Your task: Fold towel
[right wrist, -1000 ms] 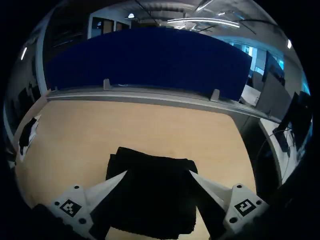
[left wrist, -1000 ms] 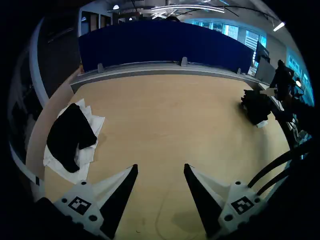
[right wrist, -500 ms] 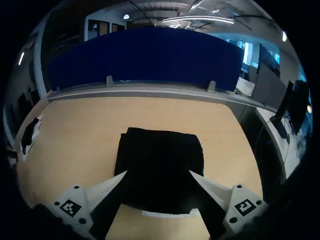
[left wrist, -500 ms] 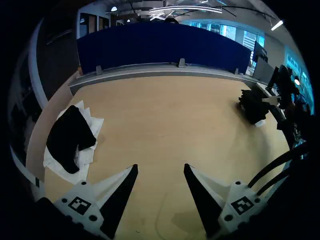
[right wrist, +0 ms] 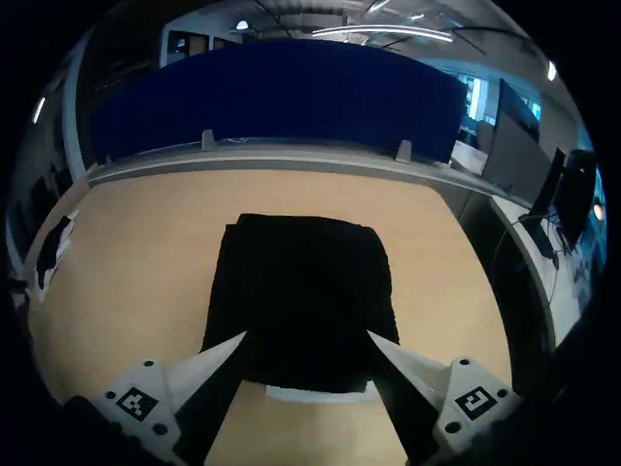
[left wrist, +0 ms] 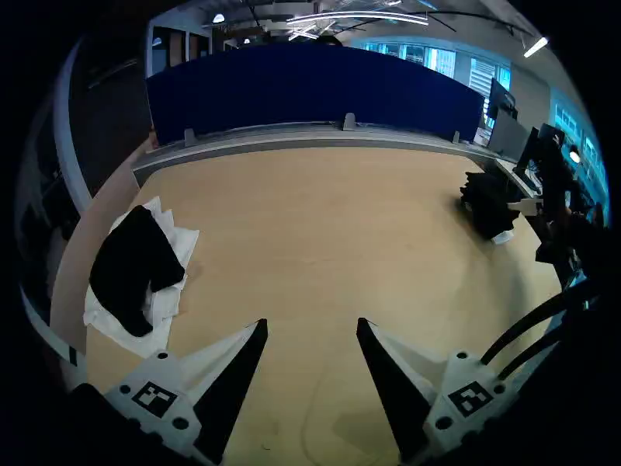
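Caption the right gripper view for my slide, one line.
Open right gripper at the near edge of a folded black towel, a white edge showing beneath, on a wooden desk.

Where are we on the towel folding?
Done: a folded black towel lies flat on the table, a white edge showing under it. In hand: nothing; the right gripper hangs open over that towel, the left gripper open above bare wood. Left: a crumpled black towel on white cloths near the table's edge looks unfolded.
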`<control>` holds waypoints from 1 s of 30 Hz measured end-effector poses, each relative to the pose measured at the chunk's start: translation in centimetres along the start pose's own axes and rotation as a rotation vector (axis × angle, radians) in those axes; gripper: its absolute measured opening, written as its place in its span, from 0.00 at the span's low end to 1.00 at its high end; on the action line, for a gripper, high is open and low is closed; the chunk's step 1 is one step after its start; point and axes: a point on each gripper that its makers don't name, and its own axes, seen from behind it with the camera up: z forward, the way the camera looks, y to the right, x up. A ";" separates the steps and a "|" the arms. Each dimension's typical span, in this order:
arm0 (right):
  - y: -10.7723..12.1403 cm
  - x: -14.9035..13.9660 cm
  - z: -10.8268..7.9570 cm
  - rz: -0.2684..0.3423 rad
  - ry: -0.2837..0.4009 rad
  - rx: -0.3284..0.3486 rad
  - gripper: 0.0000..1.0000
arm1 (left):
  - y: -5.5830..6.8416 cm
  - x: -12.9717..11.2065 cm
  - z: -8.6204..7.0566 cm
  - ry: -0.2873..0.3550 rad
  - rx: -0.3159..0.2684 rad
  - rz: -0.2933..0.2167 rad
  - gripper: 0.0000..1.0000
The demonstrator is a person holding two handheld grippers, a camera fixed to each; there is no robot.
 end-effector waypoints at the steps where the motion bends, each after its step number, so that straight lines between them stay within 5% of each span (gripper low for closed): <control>1: 0.1 -0.2 0.1 -0.001 -0.003 -0.002 1.00 | 0.0 0.0 0.0 0.000 0.001 -0.001 0.85; 9: 0.5 -0.8 0.8 0.010 -0.019 -0.003 1.00 | -0.2 -0.1 -0.3 0.002 0.008 -0.003 0.85; 21: -0.6 2.4 -2.4 0.037 0.077 0.015 1.00 | 0.0 0.1 -0.6 0.012 0.005 -0.012 0.85; 30: -1.0 3.0 -3.0 0.037 0.096 0.019 1.00 | 0.2 0.6 -0.4 0.023 -0.001 -0.010 0.85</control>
